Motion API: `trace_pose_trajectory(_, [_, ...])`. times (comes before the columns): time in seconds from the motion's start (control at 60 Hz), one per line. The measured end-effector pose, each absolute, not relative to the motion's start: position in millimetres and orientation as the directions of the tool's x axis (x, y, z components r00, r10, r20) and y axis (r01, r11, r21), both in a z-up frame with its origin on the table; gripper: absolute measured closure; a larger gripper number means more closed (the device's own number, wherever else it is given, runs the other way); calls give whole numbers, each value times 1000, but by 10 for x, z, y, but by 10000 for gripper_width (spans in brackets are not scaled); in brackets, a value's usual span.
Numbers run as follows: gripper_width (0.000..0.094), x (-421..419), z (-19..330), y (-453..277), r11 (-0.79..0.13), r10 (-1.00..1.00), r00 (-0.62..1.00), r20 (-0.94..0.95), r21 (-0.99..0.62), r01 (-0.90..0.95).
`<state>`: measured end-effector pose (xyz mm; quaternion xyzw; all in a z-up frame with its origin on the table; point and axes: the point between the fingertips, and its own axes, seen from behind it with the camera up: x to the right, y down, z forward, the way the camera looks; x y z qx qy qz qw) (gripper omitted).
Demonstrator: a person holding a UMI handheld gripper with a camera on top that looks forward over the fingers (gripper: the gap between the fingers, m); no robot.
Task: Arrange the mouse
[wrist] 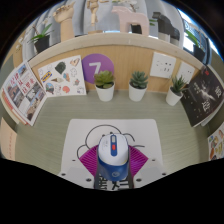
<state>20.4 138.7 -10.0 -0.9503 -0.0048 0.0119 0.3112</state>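
So the bench (40, 140) is a pale greenish surface that fills most of the view, with a wooden back wall (120, 55) running along its far edge. Sitting on the bench right in front is a white mat (80, 140), and the mouse (113, 153) is on it, white on top with a blue lower part, pointing away from the camera. The gripper (113, 160) has its fingers on either side of the mouse, pink pads (135, 158) showing close against its flanks, but I honestly can't tell if they're actually pressing on it or just sitting around it. Further back, against the wall, there's a row of little potted plants (138, 86) in white pots, and a purple round sign (97, 68) with a 7 on it. Posters with pictures (62, 76) lean off to the left, plus a dark one (204, 95) over on the right.
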Motion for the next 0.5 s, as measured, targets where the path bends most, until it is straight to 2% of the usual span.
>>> trace_pose_trajectory(0.1, [543,208,-119,1378,-785,5,999,-42,-619,-22])
trace_pose_trajectory(0.217, [429,214,-139,1379,-779,30,1000,2,-626,25])
trace_pose_trajectory(0.317, [387,209,-127,1387,-770,14,1000,-24,-638,-5])
trace_pose_trajectory(0.4, [240,146,-103,1378,-768,14,998,-57,-640,-26])
trace_pose_trajectory(0.467, [69,222,-73,1287,-786,-5,1000,-21,-618,-17])
trace_pose_trajectory(0.5, [77,248,-3,1233,-787,-5,1000,1,-617,-4])
